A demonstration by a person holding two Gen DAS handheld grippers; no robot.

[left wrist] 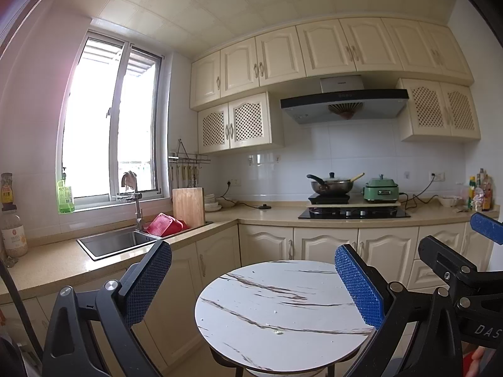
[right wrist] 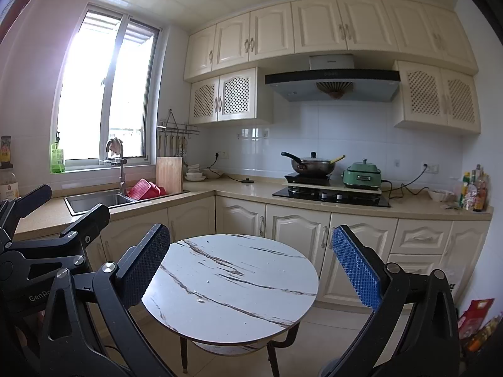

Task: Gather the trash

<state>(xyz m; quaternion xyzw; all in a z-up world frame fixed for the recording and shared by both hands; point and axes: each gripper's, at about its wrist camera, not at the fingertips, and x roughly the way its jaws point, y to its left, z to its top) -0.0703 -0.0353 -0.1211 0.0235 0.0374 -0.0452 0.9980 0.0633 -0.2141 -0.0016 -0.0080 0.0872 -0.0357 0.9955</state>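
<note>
Trash (left wrist: 278, 332): one small crumb at lower centre of the left view, on the round table (left wrist: 251, 339). Your left gripper (left wrist: 253, 278) and right gripper (right wrist: 251, 259) both stand wide open, empty, above the table. Beyond, at mid-frame: sink (right wrist: 94, 202), stove (right wrist: 330, 195), pan (right wrist: 311, 165).

Left gripper (left wrist: 253, 278) gapes empty above round marble table (left wrist: 283, 320).
</note>
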